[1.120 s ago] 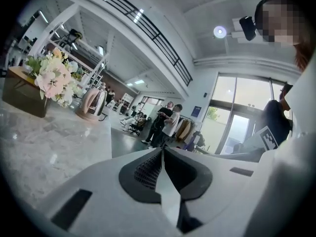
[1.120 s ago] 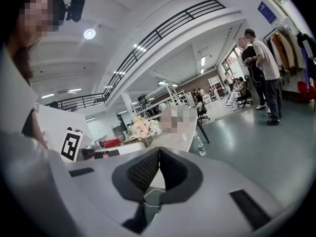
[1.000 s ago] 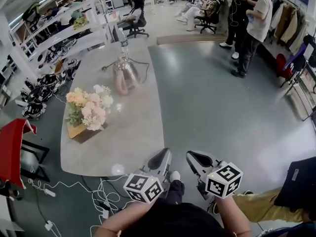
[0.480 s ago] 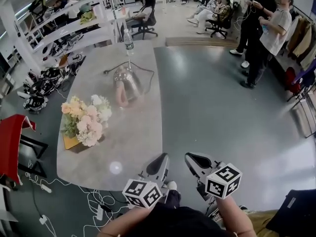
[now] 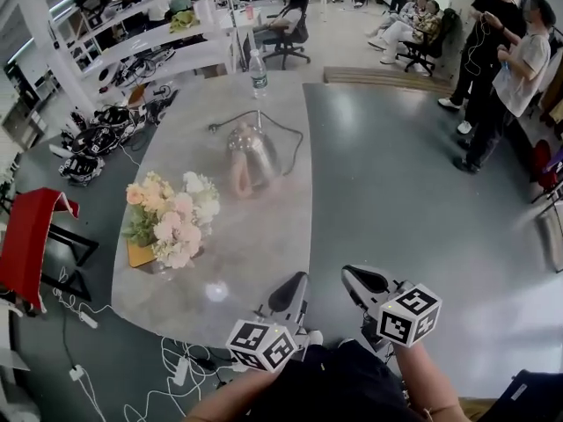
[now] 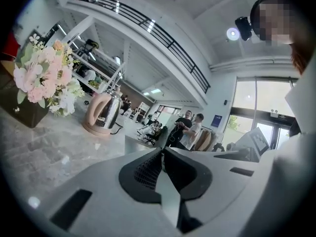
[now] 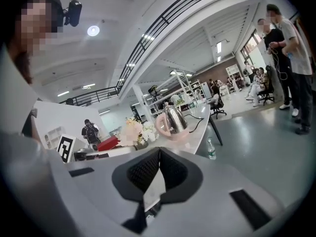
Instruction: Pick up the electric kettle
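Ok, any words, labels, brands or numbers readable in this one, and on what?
No text here can be read.
Blue wall sign: too small to read.
Water bottle label: too small and blurred to read.
Two marker cubes: black-and-white square patterns only, no letters or numbers.

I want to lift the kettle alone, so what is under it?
The electric kettle stands on a pink base on the table; a black cord leads away from it. How kettle and base join is covered.
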